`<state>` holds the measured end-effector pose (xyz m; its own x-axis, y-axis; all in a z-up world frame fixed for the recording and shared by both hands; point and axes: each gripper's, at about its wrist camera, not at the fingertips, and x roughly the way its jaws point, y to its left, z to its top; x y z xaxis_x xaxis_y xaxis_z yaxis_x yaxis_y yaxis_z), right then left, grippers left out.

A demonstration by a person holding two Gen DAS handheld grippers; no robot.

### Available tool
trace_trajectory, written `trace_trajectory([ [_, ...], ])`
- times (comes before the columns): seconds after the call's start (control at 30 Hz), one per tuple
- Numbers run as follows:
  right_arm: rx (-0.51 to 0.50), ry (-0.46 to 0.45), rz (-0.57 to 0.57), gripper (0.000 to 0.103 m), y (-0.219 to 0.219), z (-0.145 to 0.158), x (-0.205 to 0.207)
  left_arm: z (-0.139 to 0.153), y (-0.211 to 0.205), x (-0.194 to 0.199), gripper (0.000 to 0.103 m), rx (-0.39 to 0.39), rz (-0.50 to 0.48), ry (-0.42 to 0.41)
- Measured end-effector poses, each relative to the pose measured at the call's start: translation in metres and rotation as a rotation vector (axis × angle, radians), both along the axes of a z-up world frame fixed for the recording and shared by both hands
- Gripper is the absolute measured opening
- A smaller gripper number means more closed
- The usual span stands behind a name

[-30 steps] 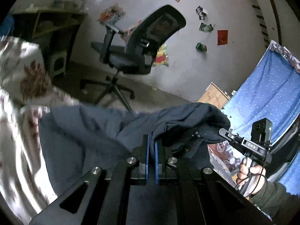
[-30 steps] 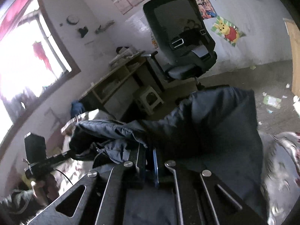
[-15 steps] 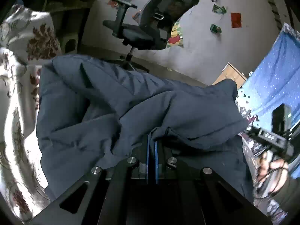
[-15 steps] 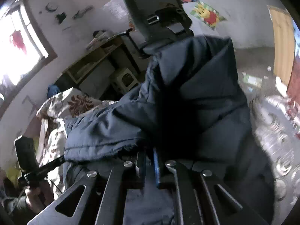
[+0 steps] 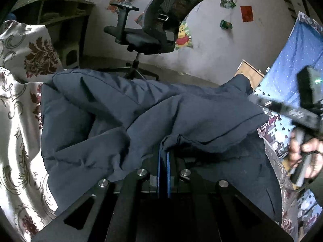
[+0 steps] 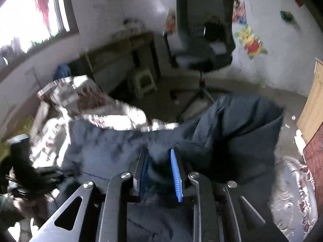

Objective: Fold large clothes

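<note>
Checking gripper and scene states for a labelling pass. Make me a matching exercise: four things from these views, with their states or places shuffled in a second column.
Things:
1. left gripper
2. right gripper
3. jacket
4. chair

States or places:
A. stands on the floor by the wall
B. jaws apart, fabric between them
C. lies crumpled on the floral sheet
D. shut on a fold of fabric

Pairs: 1-D, 2-B, 3-C, 4-A
</note>
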<state>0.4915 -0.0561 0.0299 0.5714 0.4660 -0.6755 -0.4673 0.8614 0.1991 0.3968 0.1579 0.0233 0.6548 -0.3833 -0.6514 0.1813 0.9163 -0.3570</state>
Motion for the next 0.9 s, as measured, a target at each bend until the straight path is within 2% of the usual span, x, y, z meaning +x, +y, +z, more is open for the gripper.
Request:
trace_trajectory([
  [0.13, -0.030, 0.051, 0.000, 0.022, -0.002, -0.029, 0.008, 0.007, 0.000, -0.005, 0.006, 0.045, -0.004, 0.009],
  [0.27, -0.018, 0.069, 0.015, 0.022, -0.009, -0.040, 0.011, 0.013, 0.004, -0.016, 0.014, 0.008, -0.011, -0.008],
  [0.37, -0.018, 0.077, 0.037, 0.022, -0.012, -0.043, 0.010, 0.029, 0.011, -0.025, 0.019, -0.071, -0.003, -0.092],
  [0.47, -0.043, 0.074, 0.074, 0.022, -0.012, -0.045, 0.007, 0.042, 0.009, -0.017, 0.025, -0.103, -0.017, -0.147],
  [0.57, -0.066, 0.084, 0.097, 0.022, -0.009, -0.050, 0.009, 0.040, -0.007, 0.019, 0.025, -0.099, -0.081, -0.084],
  [0.6, -0.071, 0.093, 0.101, 0.021, -0.009, -0.053, 0.012, 0.031, -0.016, 0.038, 0.025, -0.096, -0.120, -0.025],
  [0.7, -0.063, 0.127, 0.093, 0.019, -0.011, -0.065, 0.019, -0.001, -0.031, 0.074, 0.025, -0.047, -0.142, 0.117],
  [0.8, -0.027, 0.125, 0.084, 0.019, -0.015, -0.080, 0.021, -0.020, -0.032, 0.085, 0.022, -0.033, -0.125, 0.144],
  [0.87, -0.005, 0.098, 0.076, 0.019, -0.019, -0.087, 0.018, -0.028, -0.035, 0.085, 0.011, 0.012, -0.116, 0.135],
  [0.9, 0.004, 0.082, 0.071, 0.018, -0.020, -0.091, 0.016, -0.033, -0.037, 0.084, 0.010, 0.040, -0.117, 0.124],
])
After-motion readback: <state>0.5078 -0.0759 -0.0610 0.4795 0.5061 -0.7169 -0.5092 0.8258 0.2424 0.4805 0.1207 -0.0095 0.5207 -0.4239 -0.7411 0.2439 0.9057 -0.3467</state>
